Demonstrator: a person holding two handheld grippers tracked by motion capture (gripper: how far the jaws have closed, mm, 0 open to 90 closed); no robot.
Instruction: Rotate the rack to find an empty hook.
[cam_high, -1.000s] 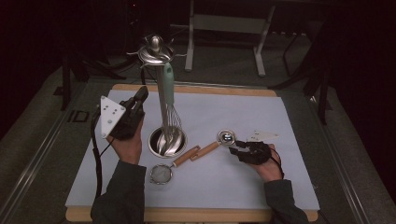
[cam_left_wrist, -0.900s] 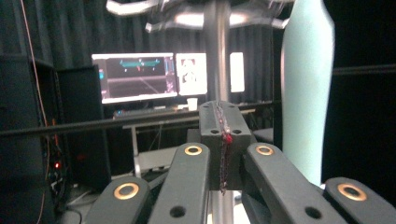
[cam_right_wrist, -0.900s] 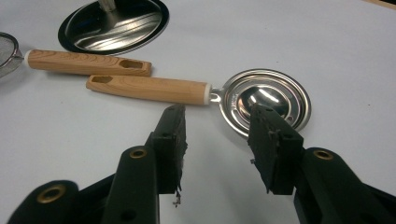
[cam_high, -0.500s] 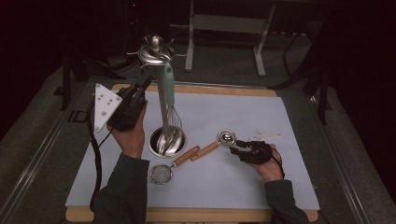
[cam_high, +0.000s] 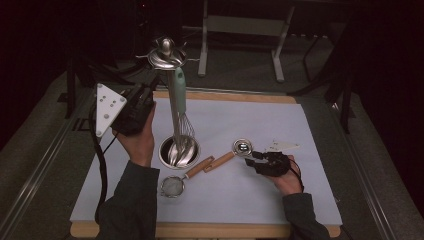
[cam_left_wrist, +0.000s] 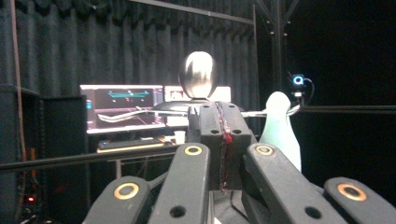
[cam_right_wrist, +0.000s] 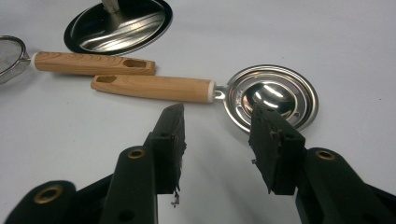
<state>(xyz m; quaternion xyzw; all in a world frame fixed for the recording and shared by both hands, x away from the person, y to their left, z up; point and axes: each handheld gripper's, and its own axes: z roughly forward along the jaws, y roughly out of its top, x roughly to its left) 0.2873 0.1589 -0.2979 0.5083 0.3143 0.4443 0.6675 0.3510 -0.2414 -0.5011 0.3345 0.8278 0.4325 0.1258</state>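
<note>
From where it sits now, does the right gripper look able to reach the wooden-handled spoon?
Probably yes: the right gripper has open jaws just short of the spoon, with bare mat between them.

i am looking at a mint-green-handled wire whisk (cam_high: 178, 112) hanging upright from the top of a steel utensil stand (cam_high: 167, 52), its wires dangling over the stand's round base. a wooden-handled steel measuring spoon (cam_right_wrist: 187, 88) is lying flat on the white mat, bowl up, beside a wooden-handled mesh strainer (cam_high: 180, 180).
</note>
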